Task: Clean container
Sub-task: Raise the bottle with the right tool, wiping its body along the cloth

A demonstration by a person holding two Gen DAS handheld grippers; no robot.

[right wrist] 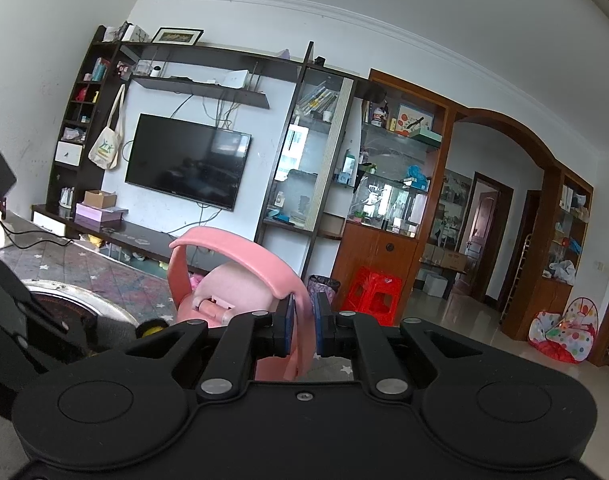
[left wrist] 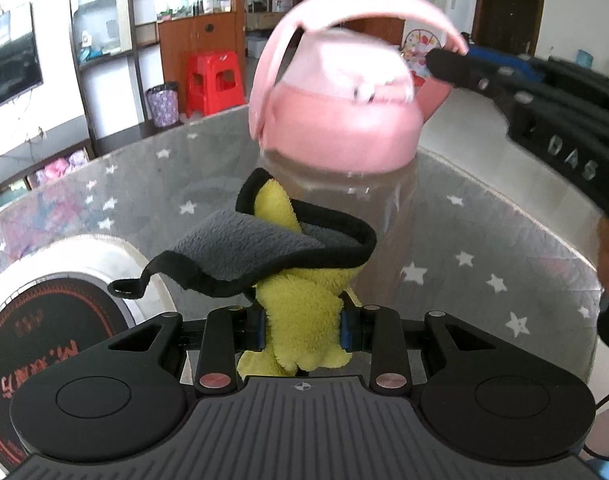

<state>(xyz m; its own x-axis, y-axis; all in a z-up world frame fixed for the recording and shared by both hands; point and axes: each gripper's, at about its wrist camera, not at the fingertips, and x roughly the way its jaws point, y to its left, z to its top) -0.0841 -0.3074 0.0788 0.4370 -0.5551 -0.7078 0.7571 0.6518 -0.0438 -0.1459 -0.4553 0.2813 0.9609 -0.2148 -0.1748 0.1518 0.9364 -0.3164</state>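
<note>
Container: your clear bottle (left wrist: 384,216) with the pink lid (left wrist: 336,120) stands upright on the counter (left wrist: 484,240), directly ahead of your left gripper (left wrist: 302,330) and just beyond the cloth it carries.
Handle: the pink carrying handle (right wrist: 240,252) arches over the lid; its near end runs down between the jaws of your right gripper (right wrist: 303,326).
Right jaws: pressed together on that end of the handle, blue pads on either side of the pink strap.
Left jaws: clamped on the yellow-and-grey cloth (left wrist: 288,264), which bunches up out of them toward the bottle.
Cloth against container: the black-edged fold lies at the bottle's clear wall, below the lid; you cannot tell whether it actually presses on it.
Right gripper from the left view: it reaches in from the right, its tip meeting the handle's far end, above the lid.
Counter: grey covering with white stars; a round cooktop (left wrist: 44,320) sits to the left of your left gripper.
</note>
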